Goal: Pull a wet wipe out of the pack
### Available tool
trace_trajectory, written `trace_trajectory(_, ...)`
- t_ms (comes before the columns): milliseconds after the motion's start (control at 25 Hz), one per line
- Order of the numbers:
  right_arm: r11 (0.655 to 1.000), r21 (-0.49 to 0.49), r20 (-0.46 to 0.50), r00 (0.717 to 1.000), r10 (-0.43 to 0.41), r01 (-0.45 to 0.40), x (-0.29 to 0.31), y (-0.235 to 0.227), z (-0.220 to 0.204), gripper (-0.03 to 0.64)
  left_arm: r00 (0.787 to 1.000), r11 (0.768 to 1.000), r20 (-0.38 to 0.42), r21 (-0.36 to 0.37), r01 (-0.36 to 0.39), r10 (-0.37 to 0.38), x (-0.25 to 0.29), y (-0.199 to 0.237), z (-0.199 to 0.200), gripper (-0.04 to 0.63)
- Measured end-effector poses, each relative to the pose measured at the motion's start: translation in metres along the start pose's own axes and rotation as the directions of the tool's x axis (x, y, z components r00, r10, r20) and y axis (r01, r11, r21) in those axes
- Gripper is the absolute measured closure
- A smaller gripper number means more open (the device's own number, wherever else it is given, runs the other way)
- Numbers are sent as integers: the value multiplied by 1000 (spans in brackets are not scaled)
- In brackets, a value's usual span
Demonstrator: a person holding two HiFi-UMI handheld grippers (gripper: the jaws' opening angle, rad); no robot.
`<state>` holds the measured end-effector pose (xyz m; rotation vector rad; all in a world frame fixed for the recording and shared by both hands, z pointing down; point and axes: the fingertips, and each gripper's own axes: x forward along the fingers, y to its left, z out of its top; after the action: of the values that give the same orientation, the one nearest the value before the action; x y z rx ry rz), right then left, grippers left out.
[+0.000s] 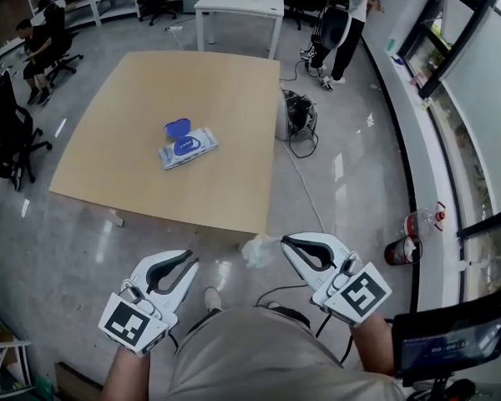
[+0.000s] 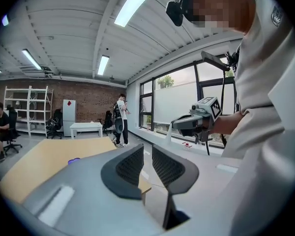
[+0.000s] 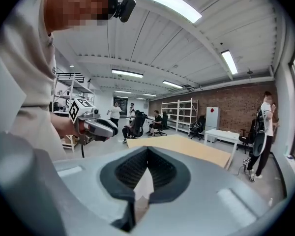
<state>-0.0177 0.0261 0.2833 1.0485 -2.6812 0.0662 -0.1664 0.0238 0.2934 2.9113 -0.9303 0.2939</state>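
The wet wipe pack point(image 1: 188, 147) lies flat on the wooden table point(image 1: 134, 165), its blue lid point(image 1: 177, 128) flipped open toward the far side. Both grippers hang low in front of the person, well short of the table. My right gripper point(image 1: 287, 241) is shut on a white wipe point(image 1: 256, 251) that droops from its tips; the wipe point(image 3: 143, 185) shows pinched between the pads point(image 3: 162, 170). My left gripper point(image 1: 190, 263) holds nothing, and a narrow gap shows between its pads point(image 2: 129, 166). Each gripper shows in the other's view: the right gripper point(image 2: 179, 124) and the left gripper point(image 3: 110, 128).
A white table point(image 1: 238, 2) stands beyond the wooden one. A grey device with cables point(image 1: 294, 115) sits on the floor at the table's right side. People sit on office chairs at the left point(image 1: 37, 48); one stands at the back point(image 1: 346, 19). A bottle and a red object point(image 1: 409, 241) stand by the window wall.
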Motion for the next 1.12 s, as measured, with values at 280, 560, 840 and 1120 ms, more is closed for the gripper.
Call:
trace_trajectory(280, 997, -19, 26, 997, 77, -77, -105, -20, -18, 616, 999, 999, 9, -20, -46, 46, 52, -113, 28, 534)
trace_trajectory(560, 989, -50, 39, 989, 144, -142, -191, -30, -42, 615, 998, 997, 10, -30, -68, 69, 87, -213, 31, 534)
trace_trajectory(840, 982, -69, 75, 981, 179, -174, -227, -38, -48, 615, 997, 997, -6, -31, -72, 72, 112, -253, 27, 534)
trace_trajectory(1120, 980, -90, 100, 978, 184, -175, -237, -42, -48, 617, 999, 999, -2, -16, -52, 52, 126, -264, 28, 534)
